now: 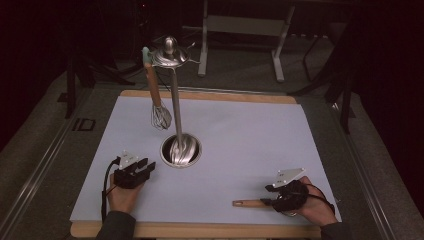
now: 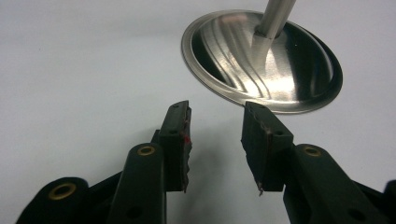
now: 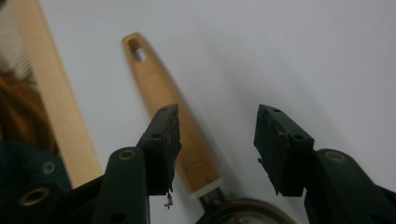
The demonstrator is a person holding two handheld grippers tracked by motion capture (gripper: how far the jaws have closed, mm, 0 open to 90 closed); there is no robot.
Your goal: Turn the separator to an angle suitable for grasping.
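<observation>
So the right gripper sits near the front right corner of the light mat, held in the person's right hand, and its jaws are spread wide with nothing pinched between them. Right under it lies a wooden-handled utensil, flat on the mat with the handle pointing left along the front edge. From the right gripper view you can see that wooden handle running up past the inner side of one jaw, with a hanging slot near its far tip and a pale collar where it meets a dark metal part at the bottom of the frame; what kind of head it has, I can't tell, it's cut off. Neither pad looks like it's pressing on the handle. Over on the other side, the left gripper rests in the person's left hand near the front left of the mat, jaws also apart and empty. It's pointing at the round steel base of the utensil stand, which is just beyond its tips but not touching them. That stand sits around the middle of the mat, a thin pole rising to a cap with hooks, and a whisk with a wooden handle hangs from one hook on the left, wires down. A wooden board peeks out under the mat along the front edge.
</observation>
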